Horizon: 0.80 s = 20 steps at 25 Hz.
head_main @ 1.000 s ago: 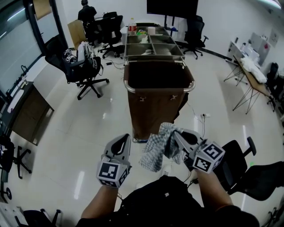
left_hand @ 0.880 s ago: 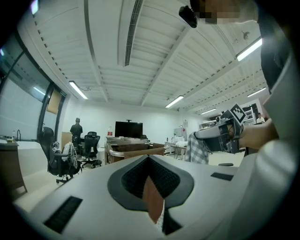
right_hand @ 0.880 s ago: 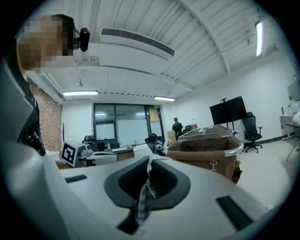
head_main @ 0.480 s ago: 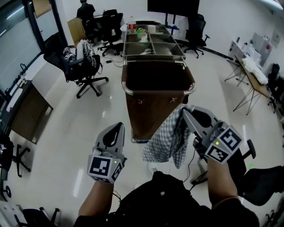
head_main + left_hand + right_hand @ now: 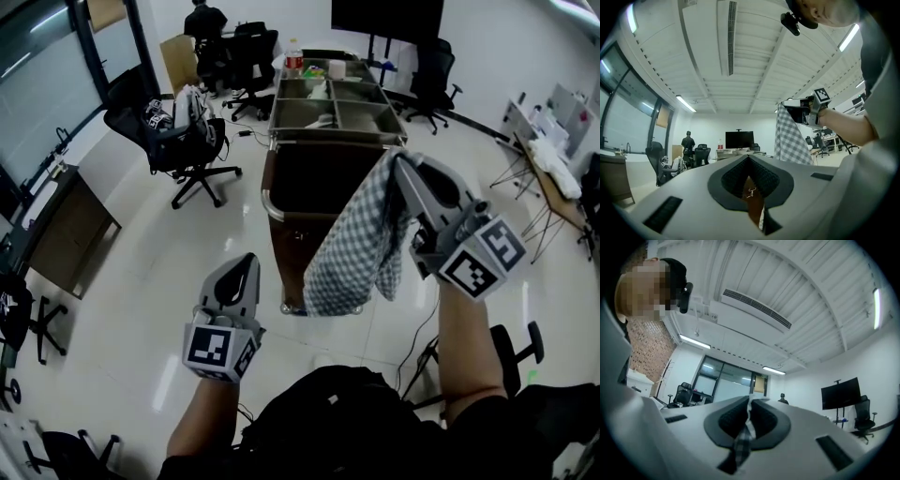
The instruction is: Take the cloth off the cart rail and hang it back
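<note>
Hanging cloth [image 5: 356,239] blocks the cart's [image 5: 286,246] right side; left rail [image 5: 267,202] exposed.

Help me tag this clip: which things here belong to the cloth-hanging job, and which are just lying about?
Job in hand:
checked cloth, pinched in the right gripper
cart rail
left gripper, shut and empty

Lying about:
office chair
bottle
wall screen
wooden desk

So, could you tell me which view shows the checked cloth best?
The head view: the whole cloth hangs from the right gripper near the cart. The left gripper view catches part of it from the side; the right gripper view shows only a strip pinched between its jaws.
</note>
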{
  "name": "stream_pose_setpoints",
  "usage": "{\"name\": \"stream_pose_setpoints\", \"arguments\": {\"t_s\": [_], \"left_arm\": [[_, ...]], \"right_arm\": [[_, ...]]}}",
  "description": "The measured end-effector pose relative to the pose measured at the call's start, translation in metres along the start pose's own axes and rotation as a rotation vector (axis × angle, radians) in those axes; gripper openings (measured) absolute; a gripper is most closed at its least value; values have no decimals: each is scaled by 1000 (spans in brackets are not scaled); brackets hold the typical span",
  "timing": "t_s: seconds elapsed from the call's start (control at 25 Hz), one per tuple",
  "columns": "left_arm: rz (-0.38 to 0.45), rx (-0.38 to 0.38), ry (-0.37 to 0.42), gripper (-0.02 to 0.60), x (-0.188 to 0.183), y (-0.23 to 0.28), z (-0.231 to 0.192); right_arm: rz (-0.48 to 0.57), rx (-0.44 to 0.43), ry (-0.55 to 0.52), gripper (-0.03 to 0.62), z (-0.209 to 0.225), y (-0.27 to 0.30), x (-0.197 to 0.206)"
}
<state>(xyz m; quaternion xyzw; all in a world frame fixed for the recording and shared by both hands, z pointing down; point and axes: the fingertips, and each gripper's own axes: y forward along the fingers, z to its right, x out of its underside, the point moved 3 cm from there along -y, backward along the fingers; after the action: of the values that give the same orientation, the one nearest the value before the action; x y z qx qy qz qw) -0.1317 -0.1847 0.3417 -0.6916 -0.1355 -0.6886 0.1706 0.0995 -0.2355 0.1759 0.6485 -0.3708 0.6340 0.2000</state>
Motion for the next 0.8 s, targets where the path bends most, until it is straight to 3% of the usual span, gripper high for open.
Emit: {"name": "stream_pose_setpoints", "arguments": {"t_s": [0.2, 0.36, 0.6, 0.8], "left_arm": [[8, -59, -11, 0, -1, 35, -5], [27, -84, 11, 0, -15, 69, -17], [-8, -105, 39, 0, -16, 104, -28], [-31, -127, 41, 0, -4, 126, -29]], "right_arm": [[62, 5, 11, 20, 53, 42, -6], [16, 15, 77, 20, 104, 86, 38], [-147, 89, 82, 20, 177, 135, 118], [-338, 73, 92, 21, 210, 147, 191]]}}
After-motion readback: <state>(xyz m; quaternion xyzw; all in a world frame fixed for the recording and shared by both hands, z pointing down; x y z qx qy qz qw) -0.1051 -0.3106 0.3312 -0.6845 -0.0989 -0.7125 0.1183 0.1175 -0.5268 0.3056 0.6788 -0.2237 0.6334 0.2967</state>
